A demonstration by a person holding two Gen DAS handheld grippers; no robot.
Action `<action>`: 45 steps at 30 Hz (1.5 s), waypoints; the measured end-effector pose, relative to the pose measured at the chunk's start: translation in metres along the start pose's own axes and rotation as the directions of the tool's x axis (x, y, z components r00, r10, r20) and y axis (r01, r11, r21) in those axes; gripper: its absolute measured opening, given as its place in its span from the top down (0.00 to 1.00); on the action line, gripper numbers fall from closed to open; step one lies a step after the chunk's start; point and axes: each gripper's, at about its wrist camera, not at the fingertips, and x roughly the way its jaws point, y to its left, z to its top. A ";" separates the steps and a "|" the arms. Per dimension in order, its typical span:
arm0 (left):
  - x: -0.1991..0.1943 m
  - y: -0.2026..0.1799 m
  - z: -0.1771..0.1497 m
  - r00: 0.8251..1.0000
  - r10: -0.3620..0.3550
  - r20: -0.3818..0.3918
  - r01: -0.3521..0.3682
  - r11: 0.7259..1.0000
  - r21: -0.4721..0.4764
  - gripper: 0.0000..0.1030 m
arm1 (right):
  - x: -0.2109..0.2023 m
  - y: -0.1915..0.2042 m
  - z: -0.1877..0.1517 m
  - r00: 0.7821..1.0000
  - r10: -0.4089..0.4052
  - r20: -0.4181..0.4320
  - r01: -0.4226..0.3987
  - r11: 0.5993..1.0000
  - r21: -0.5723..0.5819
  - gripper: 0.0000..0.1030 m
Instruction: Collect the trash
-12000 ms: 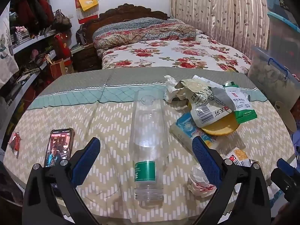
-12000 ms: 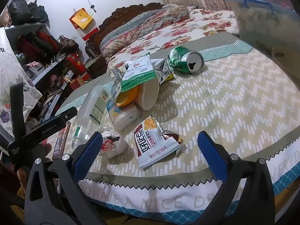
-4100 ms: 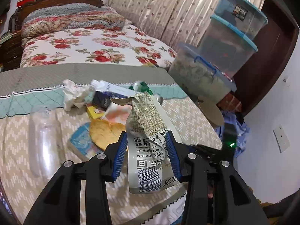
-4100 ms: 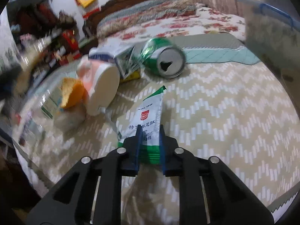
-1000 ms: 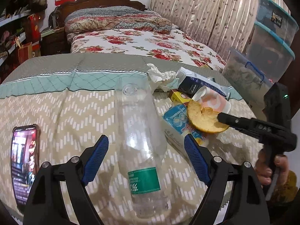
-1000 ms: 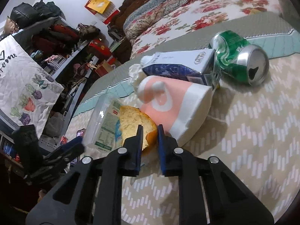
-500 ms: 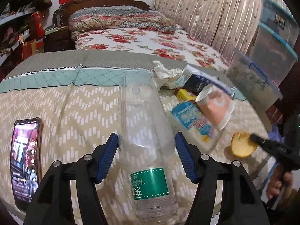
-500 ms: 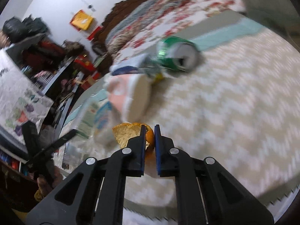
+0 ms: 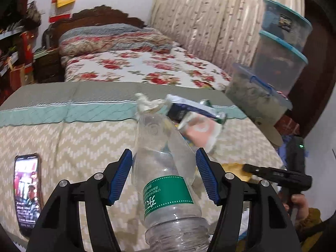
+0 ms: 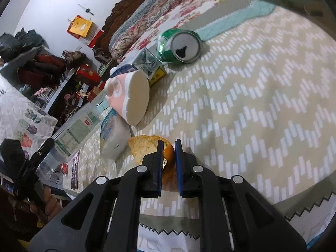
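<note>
Bottle (image 9: 166, 180) sits clamped in your left claw (image 9: 163, 176), lifted tilted above the surface (image 9: 84, 138). Orange peel (image 10: 153, 149) is pinched in your right claw (image 10: 168, 151), near the surface's front edge. Pink cup (image 10: 128, 96), carton (image 10: 147, 67) and green can (image 10: 180, 46) lie behind.

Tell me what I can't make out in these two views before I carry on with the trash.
- Clear bottle: its neck end runs off the bottom edge of the left wrist view; a cap cannot be told.
- Orange peel: the right tongs cover its near part.
- Blue carton: motion blur makes its print unreadable in the left wrist view.
- Trash bin: in neither view.
- Phone: screen too small and skewed to read.
</note>
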 end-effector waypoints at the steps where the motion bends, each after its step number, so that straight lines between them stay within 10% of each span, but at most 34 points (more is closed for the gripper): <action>1: 0.001 -0.004 0.000 1.000 -0.014 -0.003 0.014 1.000 0.011 0.42 | 0.000 -0.002 0.000 1.000 0.004 -0.004 -0.004 1.000 0.012 0.85; 5: 0.008 -0.017 -0.004 0.999 -0.045 -0.024 0.046 0.998 0.039 0.42 | -0.003 -0.005 -0.003 1.000 0.004 0.004 -0.004 1.000 0.029 0.70; 7: 0.013 -0.021 -0.006 0.998 -0.049 -0.036 0.051 0.998 0.043 0.42 | -0.007 -0.005 -0.003 1.000 0.010 0.028 -0.011 1.000 0.028 0.34; 8: 0.014 -0.021 -0.008 0.998 -0.052 -0.041 0.054 0.998 0.042 0.42 | -0.010 -0.003 -0.004 0.999 0.014 0.047 -0.015 1.000 0.020 0.32; 45: 0.049 0.013 -0.040 0.975 0.067 -0.210 -0.072 0.997 -0.017 0.15 | 0.006 0.031 -0.017 0.987 -0.154 0.034 0.158 0.961 -0.227 0.30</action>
